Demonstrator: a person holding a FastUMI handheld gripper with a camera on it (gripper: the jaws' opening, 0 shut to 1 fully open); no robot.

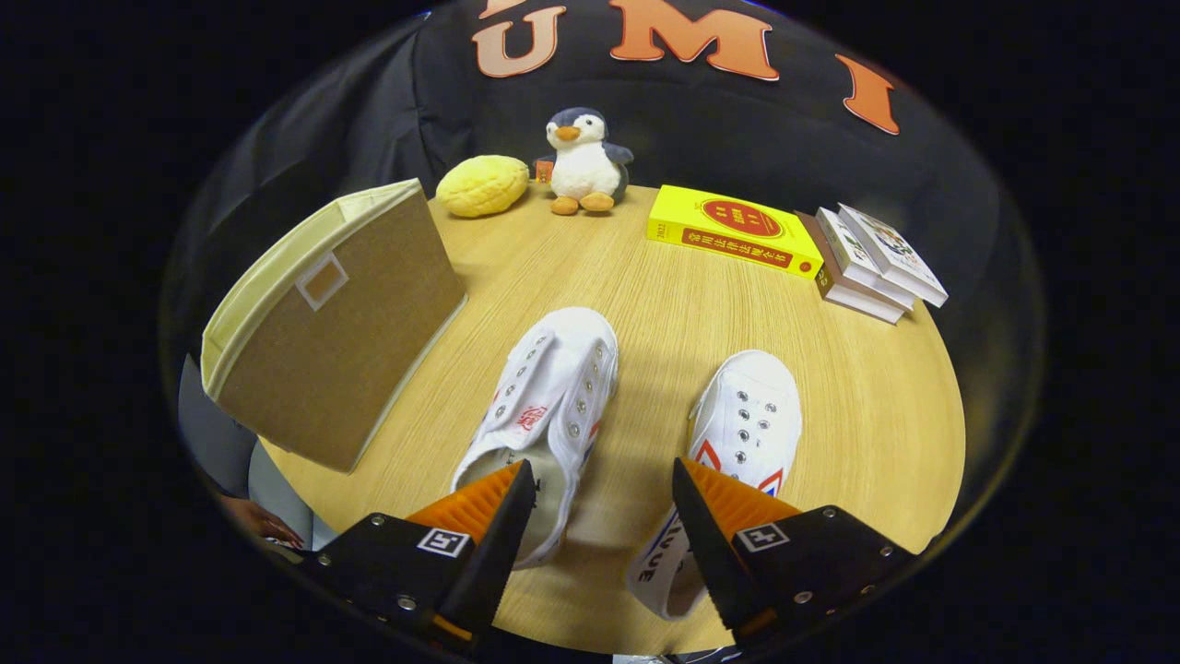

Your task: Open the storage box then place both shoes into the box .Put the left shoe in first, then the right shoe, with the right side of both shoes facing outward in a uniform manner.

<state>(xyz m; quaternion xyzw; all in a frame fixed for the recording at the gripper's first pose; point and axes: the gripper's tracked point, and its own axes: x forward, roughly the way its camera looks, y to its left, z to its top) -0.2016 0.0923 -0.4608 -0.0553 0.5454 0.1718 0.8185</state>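
So the tool point(604, 503) is hanging over the near part of the round wooden counter point(867, 406) with its fingers spread wide and nothing held between them. There's just bare wood in the gap.

Both white canvas shoes sit on the counter with toes pointing away. The left shoe point(553, 397) lies just ahead of the left finger, and that fingertip overlaps its heel opening from this angle; can't tell if it's actually touching. The right shoe point(737, 433) is a bit apart from the first one, and its heel end runs under the right finger, same deal on contact.

The storage box point(341, 323), a tan fabric one with a cream rim, is off to the left of the shoes, tipped so its broad side with a small label pocket faces the camera. Can't see into it.

Far side of the counter: a yellow squishy bun-looking thing point(482, 185), a plush penguin point(584, 161) standing beside it, a yellow book point(733, 231) lying flat, and a small stack of books point(871, 263) just right of that.
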